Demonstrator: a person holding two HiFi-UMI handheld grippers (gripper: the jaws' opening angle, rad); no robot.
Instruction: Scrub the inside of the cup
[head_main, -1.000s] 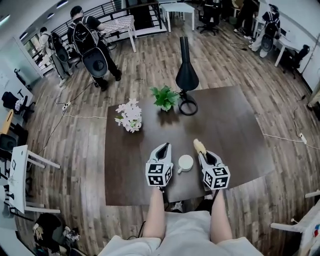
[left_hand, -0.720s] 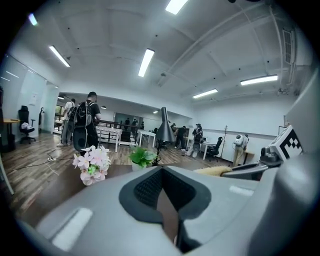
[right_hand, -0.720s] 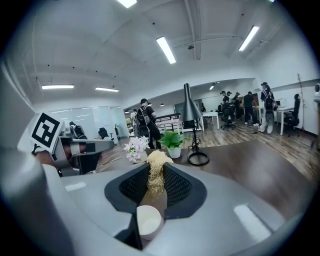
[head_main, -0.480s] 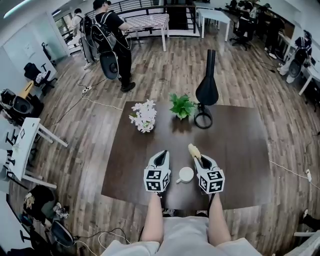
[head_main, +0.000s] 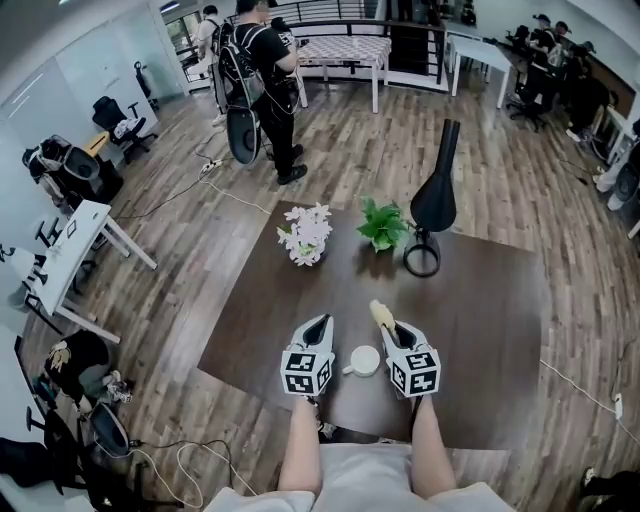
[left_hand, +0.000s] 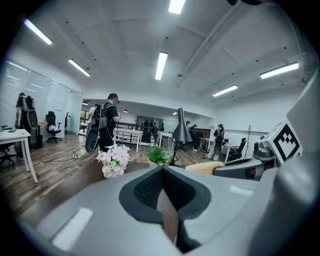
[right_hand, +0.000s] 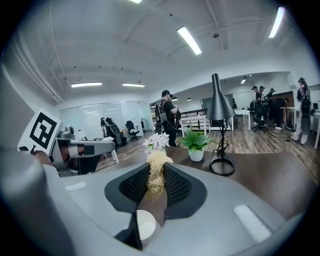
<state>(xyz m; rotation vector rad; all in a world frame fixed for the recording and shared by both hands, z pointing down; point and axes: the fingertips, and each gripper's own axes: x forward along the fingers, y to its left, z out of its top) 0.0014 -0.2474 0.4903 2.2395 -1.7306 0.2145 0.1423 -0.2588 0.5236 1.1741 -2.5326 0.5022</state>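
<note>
A white cup (head_main: 364, 360) with its handle to the left stands on the dark table (head_main: 470, 330) near the front edge. It sits between my two grippers and neither touches it. My left gripper (head_main: 320, 322) is left of the cup, its jaws together with nothing held. Right of the cup, my right gripper (head_main: 392, 328) is shut on a yellow fibrous scrubber (head_main: 379, 314) that sticks out past the tips. In the right gripper view the scrubber (right_hand: 156, 172) stands between the pads (right_hand: 177, 185), and the cup (right_hand: 146, 225) shows below them.
At the table's far side stand a pot of pale flowers (head_main: 306, 233), a small green plant (head_main: 383, 226) and a black desk lamp (head_main: 432, 205). A person with a backpack (head_main: 262, 70) stands beyond the table. A white desk (head_main: 70, 255) is at the left.
The head view has swung, so the table sits more to the right and tilted. Both grippers stay on either side of the cup, and the scrubber is still held.
</note>
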